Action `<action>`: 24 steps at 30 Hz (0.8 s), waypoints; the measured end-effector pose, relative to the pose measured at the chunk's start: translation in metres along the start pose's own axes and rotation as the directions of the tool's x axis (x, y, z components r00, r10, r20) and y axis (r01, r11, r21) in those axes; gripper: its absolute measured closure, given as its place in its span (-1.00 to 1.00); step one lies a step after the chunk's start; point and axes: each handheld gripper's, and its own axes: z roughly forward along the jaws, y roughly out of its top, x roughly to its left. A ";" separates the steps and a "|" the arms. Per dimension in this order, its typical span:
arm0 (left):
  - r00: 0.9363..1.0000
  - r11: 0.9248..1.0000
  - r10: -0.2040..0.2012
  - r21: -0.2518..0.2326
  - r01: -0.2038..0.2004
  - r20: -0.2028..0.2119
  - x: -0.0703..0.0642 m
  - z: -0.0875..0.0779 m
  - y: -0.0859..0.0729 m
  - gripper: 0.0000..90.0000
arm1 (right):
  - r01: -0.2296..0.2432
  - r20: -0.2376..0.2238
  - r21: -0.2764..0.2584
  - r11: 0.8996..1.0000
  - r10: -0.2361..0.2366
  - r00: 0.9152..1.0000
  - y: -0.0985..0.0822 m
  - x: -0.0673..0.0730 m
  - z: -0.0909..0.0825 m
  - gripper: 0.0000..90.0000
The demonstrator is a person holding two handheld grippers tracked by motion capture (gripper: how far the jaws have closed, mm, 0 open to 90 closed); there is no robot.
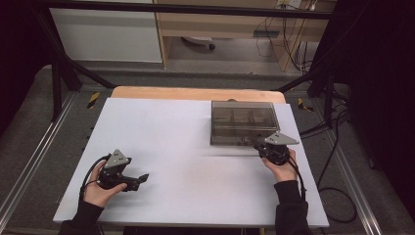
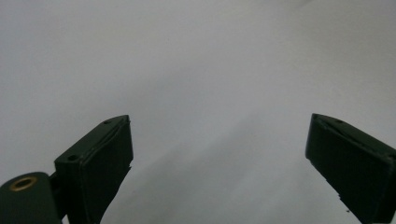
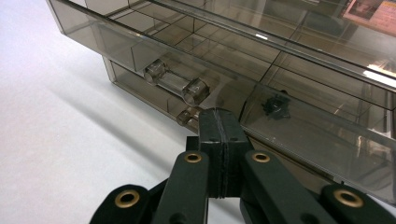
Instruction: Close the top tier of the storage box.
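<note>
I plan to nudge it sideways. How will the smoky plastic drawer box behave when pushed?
The box looks rigid, probably light: thin clear walls, mostly empty compartments. Low and flat, it should slide on the smooth table rather than tip. Its drawers might slip open.

Table: my white sheet (image 1: 186, 161) lies over a wooden top (image 1: 195, 93).
Floor: grey carpet (image 1: 29, 112), metal rails (image 1: 29, 161) beside me.
Behind: pale wooden furniture (image 1: 220, 24), perhaps a desk; dangling cables (image 1: 293, 44).
Sides: dark.
</note>
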 end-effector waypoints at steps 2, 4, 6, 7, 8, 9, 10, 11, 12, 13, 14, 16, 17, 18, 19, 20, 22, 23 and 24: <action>1.000 1.000 0.000 0.000 0.000 -0.001 0.000 0.000 0.000 -0.84 | 0.001 0.001 -0.001 1.000 -0.001 1.000 0.000 0.000 0.001 1.00; 1.000 1.000 0.000 -0.001 0.000 -0.001 0.000 0.000 0.000 -0.84 | 0.002 0.002 -0.004 1.000 -0.002 1.000 0.000 -0.001 0.001 1.00; 1.000 1.000 0.001 -0.001 -0.001 -0.002 0.000 0.000 0.000 -0.84 | 0.002 0.004 -0.005 1.000 -0.002 1.000 0.000 -0.001 0.002 1.00; 1.000 1.000 0.001 -0.001 -0.001 -0.001 0.000 0.000 0.000 -0.84 | 0.004 0.005 -0.006 1.000 -0.004 1.000 0.000 -0.001 0.002 1.00; 1.000 1.000 0.001 -0.001 -0.001 -0.001 0.000 0.000 0.000 -0.84 | 0.004 0.006 -0.007 1.000 -0.004 1.000 0.000 -0.001 0.002 1.00; 1.000 1.000 0.001 -0.001 -0.001 -0.002 0.000 0.000 0.000 -0.84 | 0.002 0.008 -0.009 1.000 -0.002 1.000 0.000 -0.001 0.002 1.00; 1.000 1.000 0.001 -0.001 -0.001 -0.001 0.000 0.000 0.000 -0.84 | 0.003 0.009 -0.009 1.000 -0.003 1.000 0.001 -0.001 0.002 1.00; 1.000 1.000 0.001 0.000 -0.001 -0.001 0.000 0.000 0.000 -0.84 | 0.005 0.010 -0.010 1.000 -0.005 1.000 0.001 -0.002 0.003 1.00; 1.000 1.000 0.001 0.000 -0.001 -0.001 0.000 0.000 0.000 -0.84 | 0.004 0.011 -0.011 1.000 -0.004 1.000 0.001 -0.002 0.003 1.00; 1.000 1.000 0.002 0.000 -0.002 -0.001 0.000 0.000 0.000 -0.84 | 0.006 0.012 -0.014 1.000 -0.006 1.000 0.001 -0.002 0.004 1.00; 1.000 1.000 0.002 0.000 -0.002 -0.001 0.000 0.000 0.000 -0.84 | 0.002 0.012 -0.015 1.000 -0.002 1.000 0.002 -0.002 0.004 1.00; 1.000 1.000 0.001 0.000 -0.001 -0.002 0.000 0.000 0.000 -0.84 | 0.008 0.012 -0.016 1.000 -0.008 1.000 0.002 -0.002 0.006 1.00; 1.000 1.000 0.001 0.000 -0.001 -0.002 0.000 0.000 0.000 -0.84 | 0.009 0.014 -0.016 1.000 -0.009 1.000 0.003 -0.002 0.006 1.00; 1.000 1.000 0.001 0.000 -0.001 -0.002 0.000 0.000 0.000 -0.84 | 0.010 0.015 -0.015 1.000 -0.010 1.000 0.003 -0.002 0.007 1.00; 1.000 1.000 0.002 0.000 -0.002 -0.002 0.000 0.000 0.000 -0.84 | 0.006 0.016 -0.013 1.000 -0.006 1.000 0.003 -0.002 0.007 1.00; 1.000 1.000 0.001 0.000 -0.001 -0.001 0.000 0.000 0.000 -0.84 | 0.004 0.018 -0.012 1.000 -0.004 1.000 0.003 -0.002 0.008 1.00; 1.000 1.000 0.003 0.003 -0.003 -0.001 0.000 0.001 0.000 -0.84 | 0.014 0.021 -0.010 1.000 -0.013 1.000 0.003 -0.002 0.009 1.00; 1.000 1.000 0.003 0.004 -0.003 0.000 0.000 0.001 0.000 -0.84 | 0.012 0.021 -0.011 1.000 -0.012 1.000 0.002 -0.003 0.010 1.00; 1.000 1.000 0.003 0.005 -0.003 0.000 0.000 0.001 0.000 -0.84 | 0.009 0.022 -0.009 1.000 -0.008 1.000 0.002 -0.003 0.010 1.00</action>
